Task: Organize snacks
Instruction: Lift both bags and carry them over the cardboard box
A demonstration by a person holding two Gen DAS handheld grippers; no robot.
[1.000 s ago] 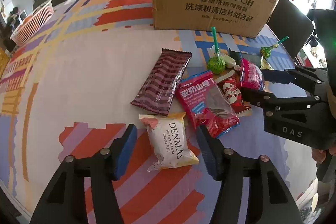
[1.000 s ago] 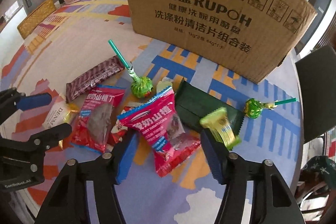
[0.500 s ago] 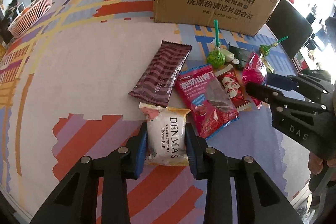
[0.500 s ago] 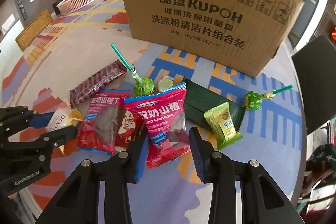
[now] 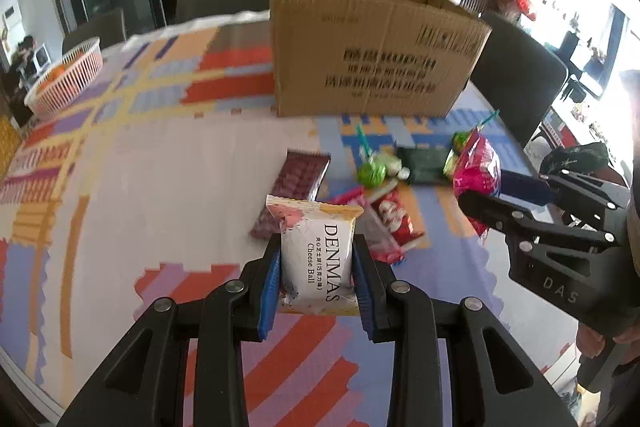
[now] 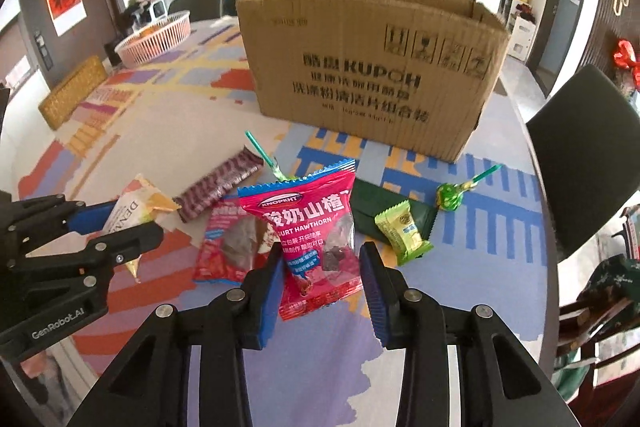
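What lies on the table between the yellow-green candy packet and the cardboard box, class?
In the right wrist view, a dark green packet lies between the yellow-green candy packet and the cardboard box, then bare tablecloth.

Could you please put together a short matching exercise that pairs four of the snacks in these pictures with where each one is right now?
Things:
1. DENMAS cheese ball packet
2. pink yogurt hawthorn bag
3. brown striped bar
4. yellow-green candy

Places:
A. lying on the dark green packet
B. clamped in the right gripper
C. flat on the tablecloth, beside a green lollipop
D. clamped in the left gripper

Pairs: 1-D, 2-B, 3-C, 4-A
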